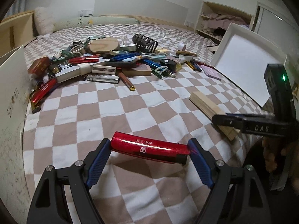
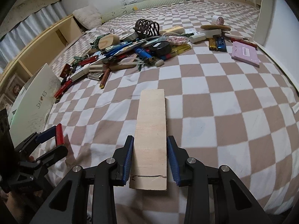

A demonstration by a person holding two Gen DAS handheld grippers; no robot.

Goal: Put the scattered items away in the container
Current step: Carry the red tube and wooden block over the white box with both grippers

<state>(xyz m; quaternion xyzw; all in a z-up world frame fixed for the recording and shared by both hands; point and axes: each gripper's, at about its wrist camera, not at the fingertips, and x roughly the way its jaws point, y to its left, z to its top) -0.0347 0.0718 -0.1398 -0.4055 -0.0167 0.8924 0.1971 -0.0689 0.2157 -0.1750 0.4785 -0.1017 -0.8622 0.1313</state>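
Observation:
My left gripper is shut on a shiny red lighter, gripped end to end and held just above the checked bedspread; it also shows in the right wrist view. My right gripper is shut on a flat wooden block, its pads on the two long edges; the block also shows in the left wrist view. A pile of scattered items lies further up the bed. A white box lid leans at the right. A white shoe box stands at the left edge.
A black hair claw and a round wooden piece top the pile. A purple notepad, lighters and a white tape roll lie at the far right. Pillows line the headboard; an open shelf unit stands beyond the bed.

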